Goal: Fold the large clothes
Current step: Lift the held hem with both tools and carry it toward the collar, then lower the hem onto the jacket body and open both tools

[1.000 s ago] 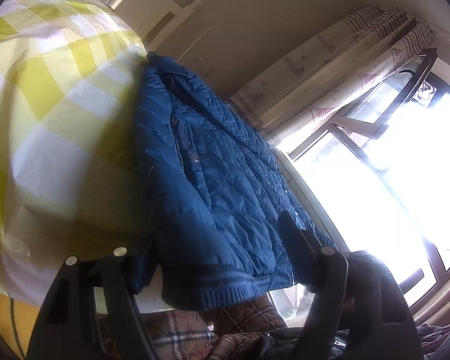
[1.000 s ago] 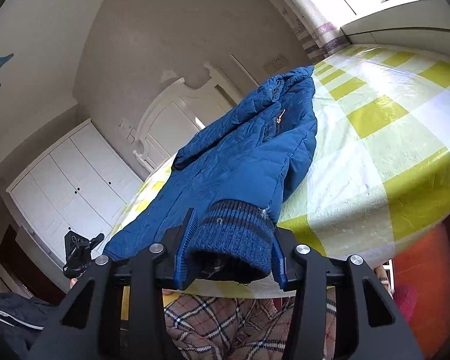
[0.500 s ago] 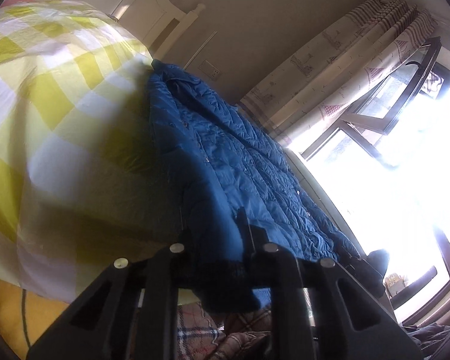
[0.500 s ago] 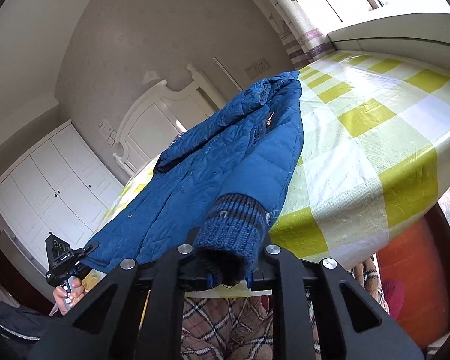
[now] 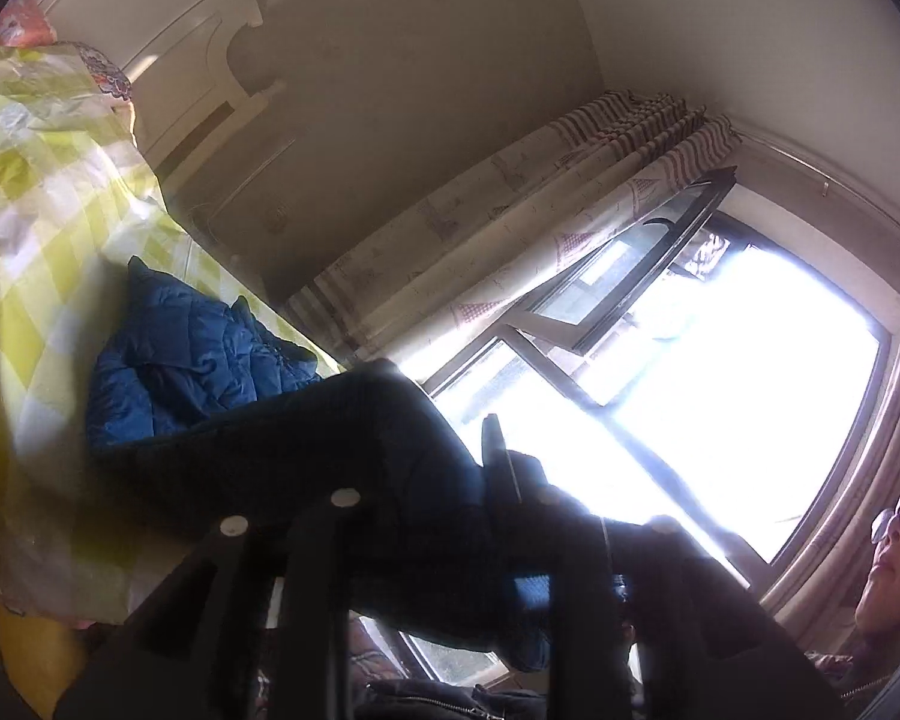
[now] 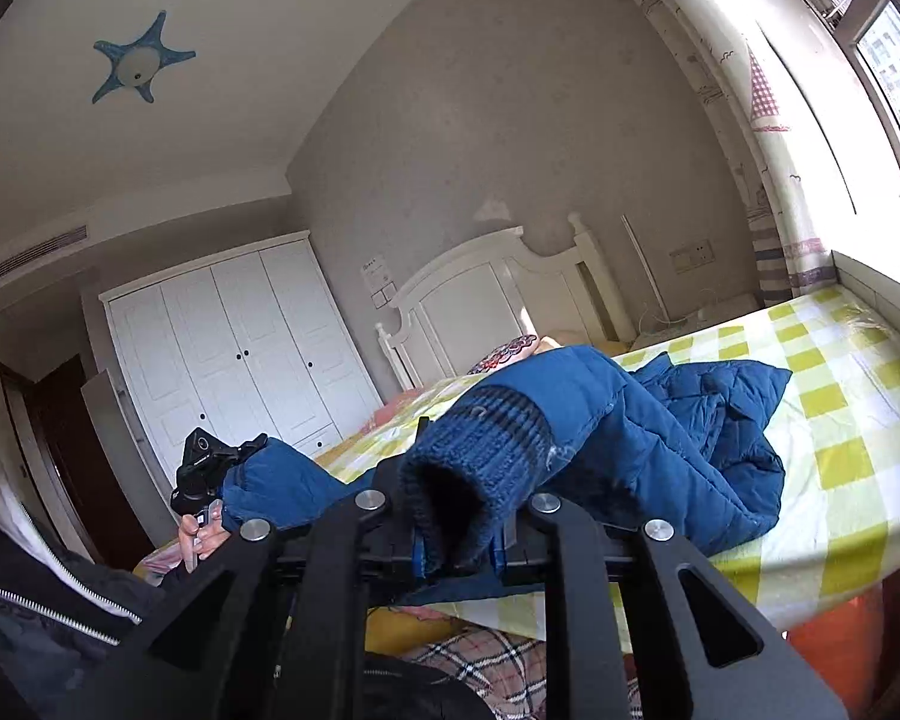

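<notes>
Quilted jacket (image 6: pixel 678 420), ribbed knit cuff (image 6: pixel 480 450)

Blue quilted jacket (image 6: pixel 678 432) bunched on the checked bed, ribbed cuff (image 6: pixel 480 468) and hem lifted off it

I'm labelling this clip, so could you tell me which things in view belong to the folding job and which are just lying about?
Belongs to the job:
- blue quilted jacket
- its knitted cuff, clamped in the right gripper
- left gripper, gripping the jacket's hem
- checked bedspread beneath

Just lying about:
- patterned pillow
- white wardrobe
- curtain
</notes>
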Available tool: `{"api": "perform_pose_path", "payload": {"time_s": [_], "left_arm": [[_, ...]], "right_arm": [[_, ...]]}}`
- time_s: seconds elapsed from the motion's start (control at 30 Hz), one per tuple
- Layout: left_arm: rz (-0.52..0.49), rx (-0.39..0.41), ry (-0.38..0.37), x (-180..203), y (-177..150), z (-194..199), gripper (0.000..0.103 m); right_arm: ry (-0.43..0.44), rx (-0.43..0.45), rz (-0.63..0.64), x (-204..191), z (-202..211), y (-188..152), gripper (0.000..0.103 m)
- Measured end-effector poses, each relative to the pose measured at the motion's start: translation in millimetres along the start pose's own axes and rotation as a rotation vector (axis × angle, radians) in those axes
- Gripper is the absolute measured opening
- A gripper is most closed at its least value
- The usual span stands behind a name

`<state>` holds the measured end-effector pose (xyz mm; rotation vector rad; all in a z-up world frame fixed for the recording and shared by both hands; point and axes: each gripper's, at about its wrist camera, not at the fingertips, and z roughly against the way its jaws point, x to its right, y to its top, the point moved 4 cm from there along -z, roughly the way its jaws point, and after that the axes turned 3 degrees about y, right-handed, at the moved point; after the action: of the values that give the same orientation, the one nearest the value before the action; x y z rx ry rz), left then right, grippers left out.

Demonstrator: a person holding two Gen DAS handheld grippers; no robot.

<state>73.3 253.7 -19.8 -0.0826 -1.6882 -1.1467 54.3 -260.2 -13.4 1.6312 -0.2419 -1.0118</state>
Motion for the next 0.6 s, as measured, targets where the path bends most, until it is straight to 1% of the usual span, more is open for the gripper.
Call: {"api": "perform_pose_path", "payload": {"time_s": [0.03,0.07,0.1,0.17,0.2,0.23,0.27,0.3,0.33,0.4,0.43,0.47,0.5,0.53,0.57,0.6], "left_arm": [[0.029,0.008,0.017,-7,23,-22,0.024],[0.057,0.008,0.049,-16,45,-48,0.029],[0.096,0.003,0.096,-31,66,-76,0.030],[0.175,0.003,0.206,-71,97,-128,0.032],[0.200,0.008,0.267,-93,108,-152,0.033],[0.203,0.002,0.333,-114,117,-173,0.033],[0.204,-0.006,0.387,-133,122,-191,0.033],[0.208,-0.022,0.433,-151,124,-207,0.033],[0.218,-0.041,0.482,-169,124,-220,0.033],[0.267,-0.099,0.565,-211,117,-240,0.034],[0.299,-0.123,0.583,-228,113,-246,0.034],[0.318,-0.123,0.569,-241,110,-246,0.035],[0.322,-0.119,0.541,-247,109,-244,0.037],[0.315,-0.122,0.506,-247,111,-241,0.045],[0.302,-0.133,0.467,-244,114,-240,0.062],[0.280,-0.137,0.444,-239,118,-236,0.072]], "right_arm": [[-0.033,0.006,-0.042,17,-23,20,0.017],[-0.082,0.002,-0.079,37,-49,38,0.017],[-0.136,-0.015,-0.128,62,-75,52,0.017],[-0.217,-0.036,-0.233,112,-120,68,0.018],[-0.263,-0.049,-0.252,134,-140,70,0.018],[-0.316,-0.074,-0.249,153,-160,71,0.018],[-0.361,-0.109,-0.247,172,-178,68,0.018],[-0.386,-0.153,-0.262,191,-196,63,0.018],[-0.396,-0.206,-0.287,209,-212,54,0.018],[-0.463,-0.304,-0.336,247,-233,30,0.020],[-0.481,-0.343,-0.380,265,-239,17,0.026],[-0.462,-0.350,-0.444,280,-238,4,0.030],[-0.407,-0.315,-0.511,290,-235,-1,0.030],[-0.349,-0.278,-0.559,294,-228,-4,0.032],[-0.305,-0.251,-0.584,295,-222,-3,0.039],[-0.281,-0.221,-0.579,292,-214,1,0.046]]}}
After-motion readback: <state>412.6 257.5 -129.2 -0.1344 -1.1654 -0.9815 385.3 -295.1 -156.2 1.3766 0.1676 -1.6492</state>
